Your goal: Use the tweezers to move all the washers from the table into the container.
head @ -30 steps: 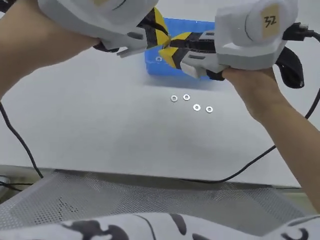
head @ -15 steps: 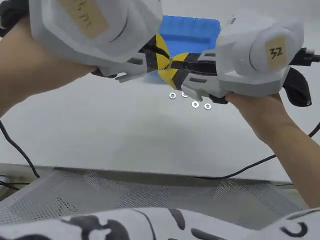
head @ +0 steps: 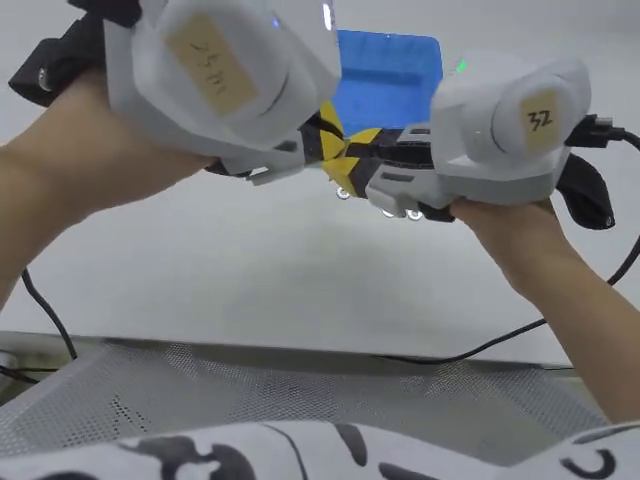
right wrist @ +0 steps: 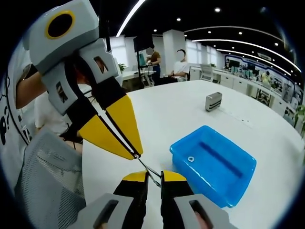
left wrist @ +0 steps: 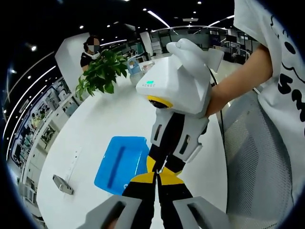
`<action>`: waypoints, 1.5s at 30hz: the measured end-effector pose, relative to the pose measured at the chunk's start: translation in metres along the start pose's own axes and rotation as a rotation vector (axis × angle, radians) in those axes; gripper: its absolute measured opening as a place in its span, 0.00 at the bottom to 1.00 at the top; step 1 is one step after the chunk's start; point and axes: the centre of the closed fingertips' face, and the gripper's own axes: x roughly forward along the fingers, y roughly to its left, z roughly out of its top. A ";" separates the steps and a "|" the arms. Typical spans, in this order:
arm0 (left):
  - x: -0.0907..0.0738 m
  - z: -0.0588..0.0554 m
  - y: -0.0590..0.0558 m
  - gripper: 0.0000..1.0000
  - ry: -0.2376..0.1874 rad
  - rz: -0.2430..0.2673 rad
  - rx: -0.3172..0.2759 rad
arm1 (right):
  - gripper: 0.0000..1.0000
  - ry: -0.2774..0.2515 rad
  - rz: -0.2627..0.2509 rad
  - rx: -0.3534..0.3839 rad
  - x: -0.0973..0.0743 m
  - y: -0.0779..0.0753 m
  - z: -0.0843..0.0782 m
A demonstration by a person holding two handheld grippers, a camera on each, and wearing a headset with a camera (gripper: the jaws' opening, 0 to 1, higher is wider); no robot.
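While the left claw (left wrist: 156, 177) and the right claw (right wrist: 151, 177) are both clenched on one thin pair of tweezers (right wrist: 147, 169), tip to tip above the near part of the bench (head: 200, 260), the main hazard is judged to be the shared grip itself. If one claw lets go before the other grips squarely, the tweezers may twist, slide or fall. Just beyond and beneath the right claw lie the washers (head: 343, 193), on the bench and partly hidden by the claw body. A dropped tool could scatter them, and the blocked sight line could spoil the aim. Farther off stands the blue container (head: 390, 70), with one washer (right wrist: 190, 159) already inside. A skewed grip would likely lose a washer on the way there.
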 end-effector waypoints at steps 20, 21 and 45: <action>0.019 -0.004 -0.001 0.00 -0.025 -0.020 -0.059 | 0.06 0.040 0.001 0.024 0.001 -0.006 -0.016; 0.020 -0.003 -0.001 0.00 -0.026 -0.020 -0.059 | 0.06 0.039 0.001 0.022 0.001 -0.006 -0.016; 0.017 0.004 -0.003 0.00 -0.016 -0.013 -0.009 | 0.03 0.068 -0.029 -0.108 -0.004 -0.005 -0.009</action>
